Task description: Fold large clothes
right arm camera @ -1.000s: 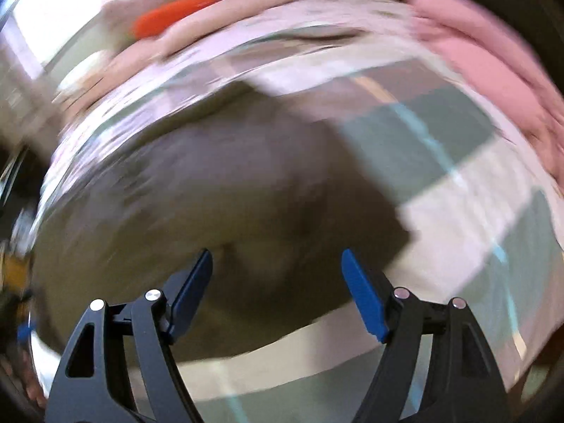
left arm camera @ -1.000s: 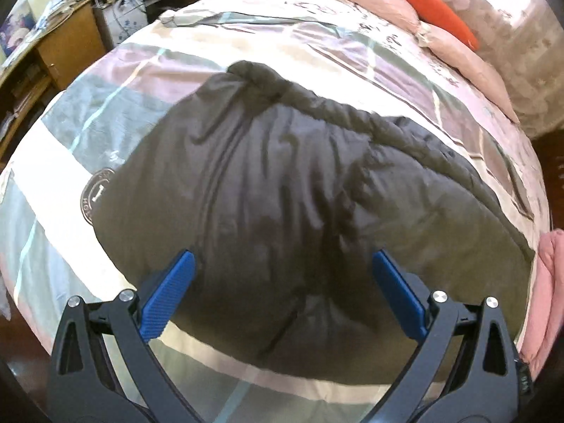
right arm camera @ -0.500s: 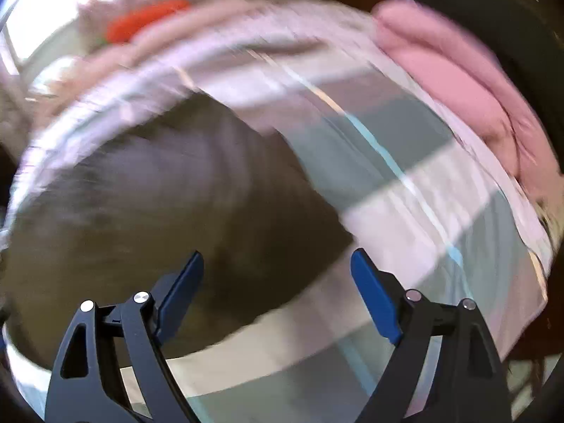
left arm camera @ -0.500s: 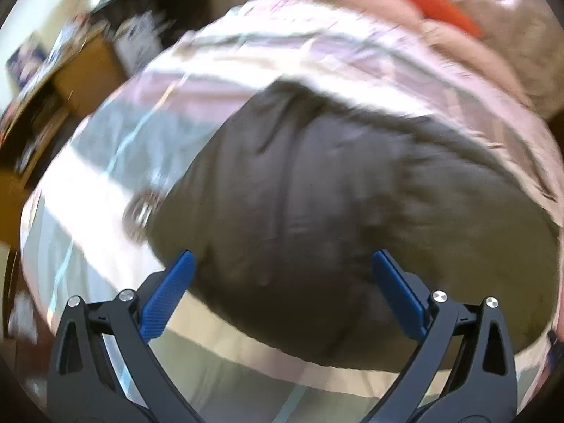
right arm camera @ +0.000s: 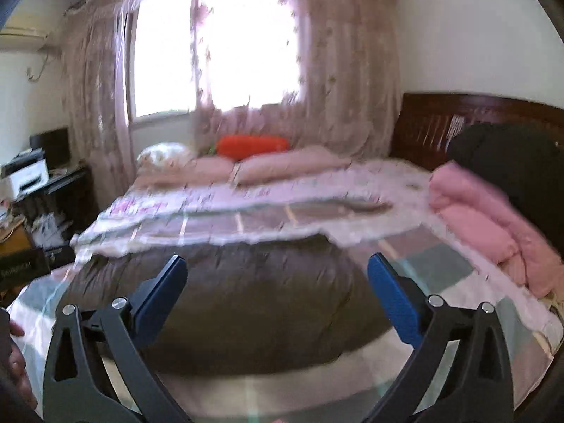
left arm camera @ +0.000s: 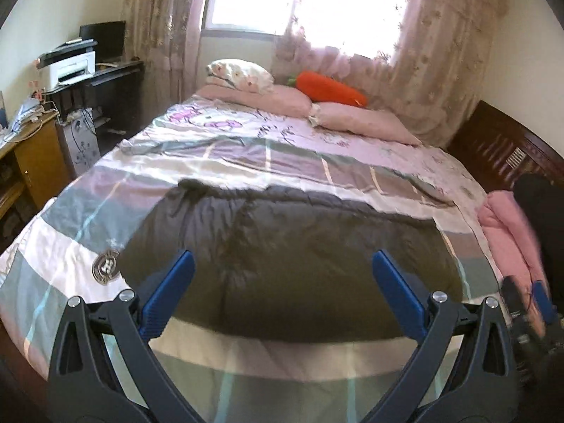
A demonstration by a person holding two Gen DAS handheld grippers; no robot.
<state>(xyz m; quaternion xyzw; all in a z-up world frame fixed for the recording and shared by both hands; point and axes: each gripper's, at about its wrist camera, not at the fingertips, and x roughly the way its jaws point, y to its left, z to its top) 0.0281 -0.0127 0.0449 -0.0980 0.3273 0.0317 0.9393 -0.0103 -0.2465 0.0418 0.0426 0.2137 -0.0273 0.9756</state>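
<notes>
The big dark grey puffy jacket [left arm camera: 292, 264] lies flat on the bed with the striped pink, grey and white cover [left arm camera: 88, 211]. It looks like a neat, wide block with straight edges, so it seems to be folded at least once already. No sleeves stick out on any side that shows. A round badge [left arm camera: 105, 264] peeks out at the jacket's left edge.

The left gripper with blue pads [left arm camera: 280, 290] is spread wide and has nothing in it. The jacket is under it and a bit ahead, not touching the pads. The right gripper with blue pads [right arm camera: 276, 294] has just been opening its jaws, and now they stand wide apart with nothing between them. It hangs above the jacket too and grabs no cloth.

So the fold on this jacket looks done, or close to done. Both grippers are let go and off the cloth. It may need one more fold to make it smaller, but that is only a guess.

A soft pink folded cloth [right arm camera: 486, 225] sits near the right side of the bed, by the dark wooden headboard [right arm camera: 423, 127]. Whether it counts as finished work is not clear.
</notes>
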